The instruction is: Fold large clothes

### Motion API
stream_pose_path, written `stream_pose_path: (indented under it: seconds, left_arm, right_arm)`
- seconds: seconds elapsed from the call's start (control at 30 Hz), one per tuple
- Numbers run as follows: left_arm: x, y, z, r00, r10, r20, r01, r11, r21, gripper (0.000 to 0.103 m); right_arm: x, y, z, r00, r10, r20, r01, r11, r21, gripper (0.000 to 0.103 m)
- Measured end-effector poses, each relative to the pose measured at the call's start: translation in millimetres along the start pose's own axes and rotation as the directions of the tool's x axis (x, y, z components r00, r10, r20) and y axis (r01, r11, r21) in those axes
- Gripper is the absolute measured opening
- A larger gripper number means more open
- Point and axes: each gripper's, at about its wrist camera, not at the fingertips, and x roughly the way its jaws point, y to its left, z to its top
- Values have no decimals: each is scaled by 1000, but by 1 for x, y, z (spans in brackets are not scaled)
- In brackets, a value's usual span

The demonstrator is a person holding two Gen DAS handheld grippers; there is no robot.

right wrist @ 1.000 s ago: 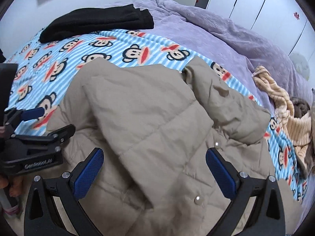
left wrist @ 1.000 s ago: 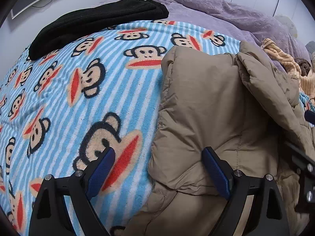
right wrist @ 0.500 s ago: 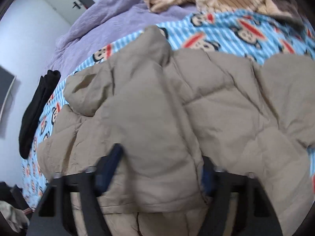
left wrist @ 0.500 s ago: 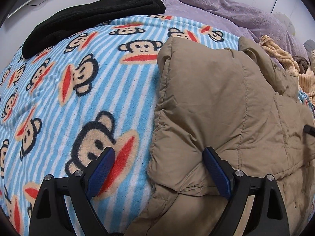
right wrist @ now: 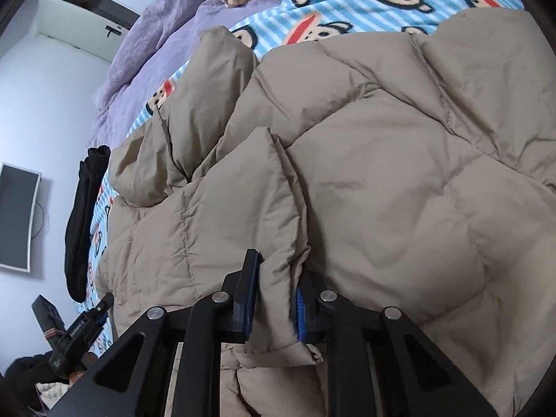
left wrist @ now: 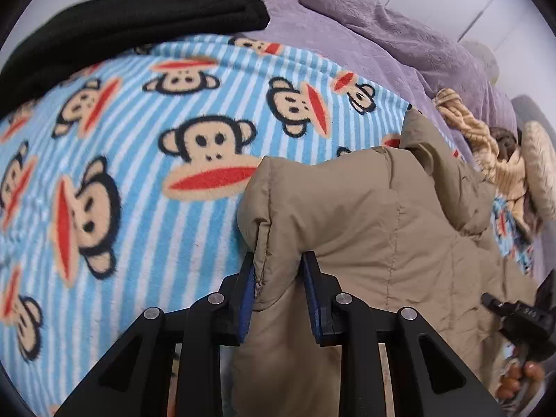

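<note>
Because I want to fold this big puffy tan coat [left wrist: 399, 236], I am pinching it with both of my grippers at once. My left gripper [left wrist: 278, 288] is squeezed tight on a thick edge of the coat near me, on the coat's left side. My right gripper [right wrist: 274, 299] is squeezed tight on another puffy edge near me, a bit more to the right. I hold two spots so the coat lifts evenly and does not flop to one side.

Most of the coat lies on the blue striped monkey blanket [left wrist: 139, 173] that covers the bed. It sits on the right part of the blanket, and the left part is bare, so I think that is a good open place to lay the fold. One stuffed part of the coat sticks up at the far end.

A folded black cloth [left wrist: 121, 27] rests at the far left, well apart from the coat, so it is not in my way. A purple blanket [left wrist: 399, 41] is bunched at the far side, and a yellow striped cloth [left wrist: 465, 121] lies to the far right, just beside the coat.

Since the coat is fat and slippery, I think it could slide out, so I hold a thick bunch, not a thin bit.
</note>
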Motion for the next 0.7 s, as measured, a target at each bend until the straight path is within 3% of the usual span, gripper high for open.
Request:
stream_pose_path:
  seconds: [0.07, 0.23, 0.37, 0.5, 0.57, 0.7]
  left_arm:
    - [1, -4, -7, 998, 70, 11, -70, 995, 65, 28]
    - [16, 9, -14, 997, 81, -5, -80, 996, 33, 29]
    - [3, 1, -15, 988, 150, 34, -151, 988, 31, 29]
    - [-30, 5, -22, 981, 172, 89, -174, 985, 13, 29]
    - [-45, 6, -31, 985, 143, 95, -146, 989, 21, 29]
    - [-53, -5, -52, 992, 107, 66, -111, 992, 58, 29]
  right_arm:
    - [2, 11, -3, 1000, -3, -1, 3, 999, -45, 19]
    - [22, 34, -7, 994, -103, 26, 106, 979, -176, 19]
    - [14, 28, -3, 986, -159, 48, 165, 968, -189, 16]
    - [-19, 11, -4, 965, -243, 100, 258, 949, -183, 43]
    - [-36, 5, -5, 963, -242, 121, 260, 951, -169, 43]
    - [-60, 12, -18, 980, -140, 144, 169, 961, -218, 43]
